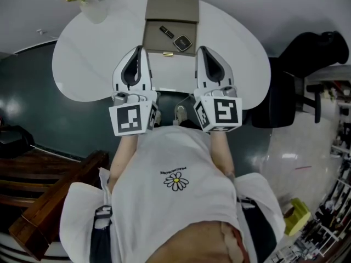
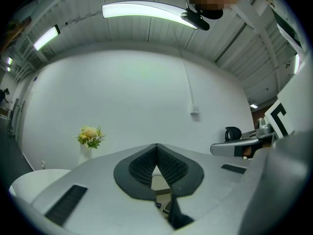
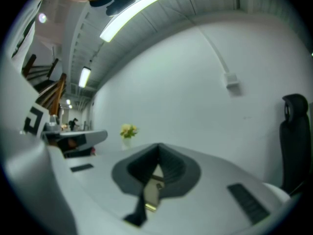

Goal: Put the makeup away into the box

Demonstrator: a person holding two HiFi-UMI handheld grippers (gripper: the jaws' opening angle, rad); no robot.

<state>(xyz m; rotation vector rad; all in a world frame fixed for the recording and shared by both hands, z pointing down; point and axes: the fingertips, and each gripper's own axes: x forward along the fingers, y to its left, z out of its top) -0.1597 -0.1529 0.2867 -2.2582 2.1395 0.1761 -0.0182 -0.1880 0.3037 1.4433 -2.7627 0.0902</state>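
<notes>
Your left gripper (image 1: 140,49) and right gripper (image 1: 201,49): jaws together, both empty, side by side on the near side of the open tan box (image 1: 152,37). Inside it lie a black compact (image 1: 182,42) and a dark tube (image 1: 166,32). Shirt lettering (image 1: 176,170) unreadable.

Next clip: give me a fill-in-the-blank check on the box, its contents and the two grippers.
The flat tan box on the white table has its lid ___.
Inside it lie a slim black tube and a square black compact, making ___ items.
The left gripper and right gripper both have their jaws ___, holding nothing.
Missing words: open; two; shut.
</notes>
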